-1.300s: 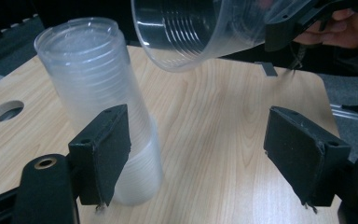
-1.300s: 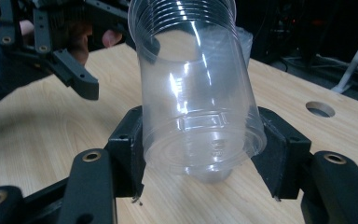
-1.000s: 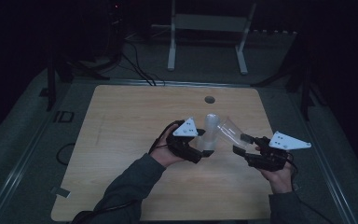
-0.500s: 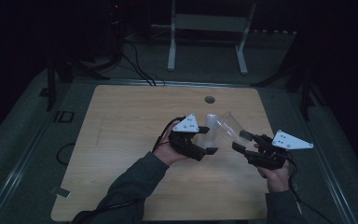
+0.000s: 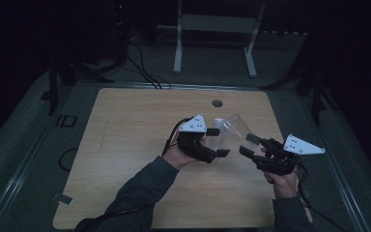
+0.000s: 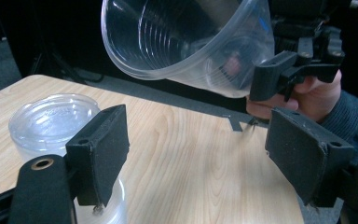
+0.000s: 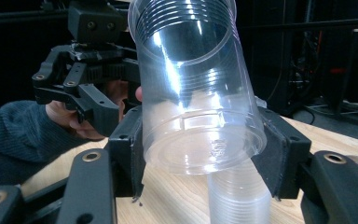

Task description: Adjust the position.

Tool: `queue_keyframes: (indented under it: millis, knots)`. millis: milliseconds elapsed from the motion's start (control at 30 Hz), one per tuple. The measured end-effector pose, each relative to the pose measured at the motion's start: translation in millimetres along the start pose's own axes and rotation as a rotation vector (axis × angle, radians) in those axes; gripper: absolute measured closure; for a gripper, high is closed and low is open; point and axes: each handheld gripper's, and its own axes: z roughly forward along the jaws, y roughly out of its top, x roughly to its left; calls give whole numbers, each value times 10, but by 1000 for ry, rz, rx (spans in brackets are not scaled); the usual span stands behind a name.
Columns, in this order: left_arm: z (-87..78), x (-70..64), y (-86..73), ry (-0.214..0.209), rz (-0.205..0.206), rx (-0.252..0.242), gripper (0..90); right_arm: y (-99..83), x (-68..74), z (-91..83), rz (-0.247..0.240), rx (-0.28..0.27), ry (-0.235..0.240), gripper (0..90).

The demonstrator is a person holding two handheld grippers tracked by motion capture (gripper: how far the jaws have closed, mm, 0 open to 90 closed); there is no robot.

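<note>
- I hold two grippers, one in each hand, over a wooden table (image 5: 125, 145).
- My right gripper (image 5: 249, 145) is clamped on the base end of one clear plastic cup (image 5: 234, 133); in the right gripper view both black pads press its sides near the bottom, and the cup (image 7: 196, 93) tilts up and away from me.
- That cup is off the table, its open mouth turned toward my left gripper (image 5: 217, 142); in the left gripper view I look straight into the mouth of the cup (image 6: 182, 42).
- My left gripper's jaws stand wide apart with nothing between them; the pads (image 6: 102, 149) frame bare wood.
- Cups: the one held, plus a second clear stack (image 6: 56, 126) standing on the table just behind my left pad. Its top shows as a round clear rim. From the right gripper view the stack (image 7: 237, 196) has ridged sides, seen below the held cup. I cannot tell how many cups are in it.
- The held cup has several ridges ringing its wall near the mouth.
- Each gripper carries one grey three-cornered plate, two in all.
- One small round hole (image 5: 217, 103) sits near the table's far edge.
- One white frame (image 5: 217, 29) stands on the floor beyond the table.
- No brand, label or writing is readable on the cups or the grippers.
</note>
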Motion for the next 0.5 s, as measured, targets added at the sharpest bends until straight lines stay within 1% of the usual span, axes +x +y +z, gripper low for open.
queue_keyframes:
  millis: [167,333,500]
  knots:
    - [18,-7,5,-2,-6,-21,213,-15,5,30,15,-12,28,413]
    - [30,-13,12,-18,-20,-45,210,-39,30,74,29,-24,56,413]
    - [20,-13,27,-33,-25,-69,207,-50,36,94,37,-36,76,412]
